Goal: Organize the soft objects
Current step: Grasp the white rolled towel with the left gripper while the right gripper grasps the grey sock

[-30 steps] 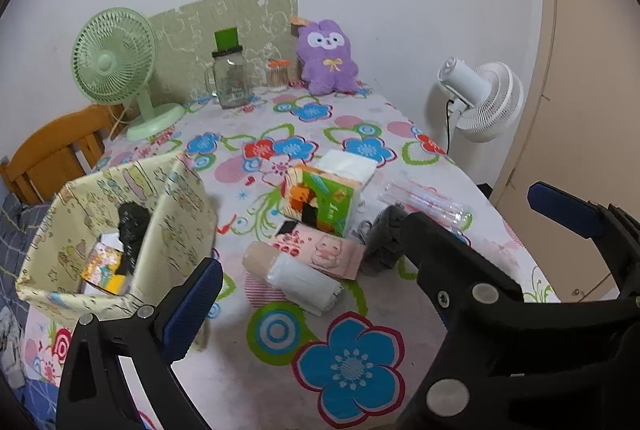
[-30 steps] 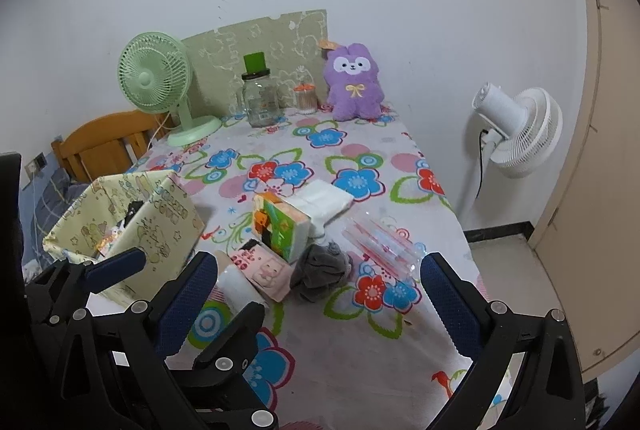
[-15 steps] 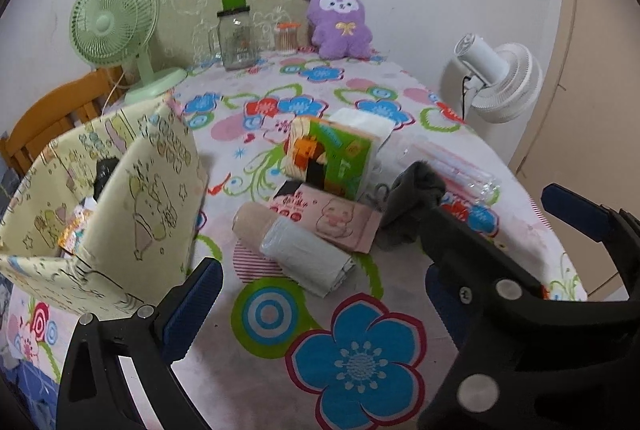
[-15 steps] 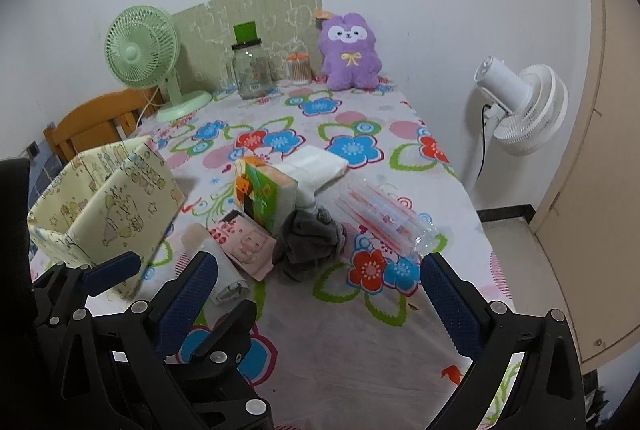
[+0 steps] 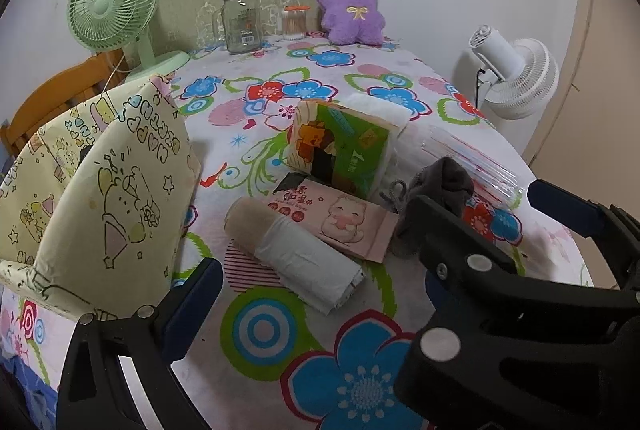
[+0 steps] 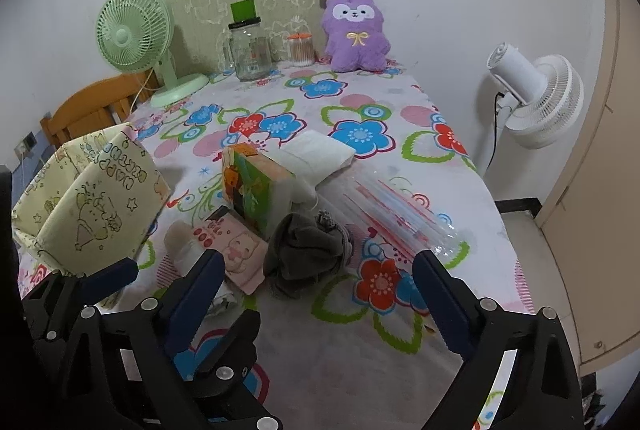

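Even, soft indoor light, faint shadows, sharp centre, strong fisheye bending, dark vignetted corners

You see a matt floral cloth covering the counter [image 5: 360,382], a fuzzy purple plush toy [image 5: 352,10] at twelve o'clock, a clear glossy glass jar [image 5: 241,20], crumpled grey knit fabric [image 6: 304,254], a shiny plastic-wrapped green tissue pack [image 5: 340,150], and a printed fabric storage bin [image 5: 100,190] at nine o'clock.

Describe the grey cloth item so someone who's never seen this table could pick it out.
Start at the yellow cartoon-print fabric bin at the table's left edge and go right past the pink wet-wipes pack. The grey cloth lies crumpled just beyond it, in front of the green tissue pack and left of the clear bag of straws. It is the only dark, unprinted, shapeless item in the cluster.
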`<state>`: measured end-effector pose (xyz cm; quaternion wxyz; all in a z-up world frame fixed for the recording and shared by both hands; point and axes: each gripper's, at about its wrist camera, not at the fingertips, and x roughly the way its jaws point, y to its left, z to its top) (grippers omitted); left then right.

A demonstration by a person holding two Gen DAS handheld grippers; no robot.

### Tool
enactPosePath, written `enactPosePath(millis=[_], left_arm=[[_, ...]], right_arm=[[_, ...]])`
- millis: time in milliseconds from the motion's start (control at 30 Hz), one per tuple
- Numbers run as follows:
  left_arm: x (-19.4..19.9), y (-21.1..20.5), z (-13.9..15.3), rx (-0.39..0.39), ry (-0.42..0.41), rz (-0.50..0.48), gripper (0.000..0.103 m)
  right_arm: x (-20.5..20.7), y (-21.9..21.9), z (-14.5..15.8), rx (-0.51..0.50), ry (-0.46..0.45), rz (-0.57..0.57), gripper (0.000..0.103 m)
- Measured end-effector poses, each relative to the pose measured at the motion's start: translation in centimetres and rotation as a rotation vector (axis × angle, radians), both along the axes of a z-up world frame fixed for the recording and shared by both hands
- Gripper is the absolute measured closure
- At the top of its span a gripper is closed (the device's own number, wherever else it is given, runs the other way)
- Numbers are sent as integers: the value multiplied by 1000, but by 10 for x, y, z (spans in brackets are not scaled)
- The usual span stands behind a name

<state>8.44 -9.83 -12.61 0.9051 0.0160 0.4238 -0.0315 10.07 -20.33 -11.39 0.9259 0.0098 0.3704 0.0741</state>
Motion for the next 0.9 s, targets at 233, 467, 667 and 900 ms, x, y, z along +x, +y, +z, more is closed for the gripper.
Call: enactPosePath(millis=[233,467,667,900], left_arm=[[8,3,-4,0,9,67,1],[13,3,-7,14,6,95,3],[17,5,-12,3,27,112,9],[18,8,-15,-22,46,96,20]], right_arm=[[16,5,-7,1,33,29,16],[31,8,-17,2,87,45,34],[35,10,-22,-11,100,44,47],[32,9,-22,-10,100,33,52]])
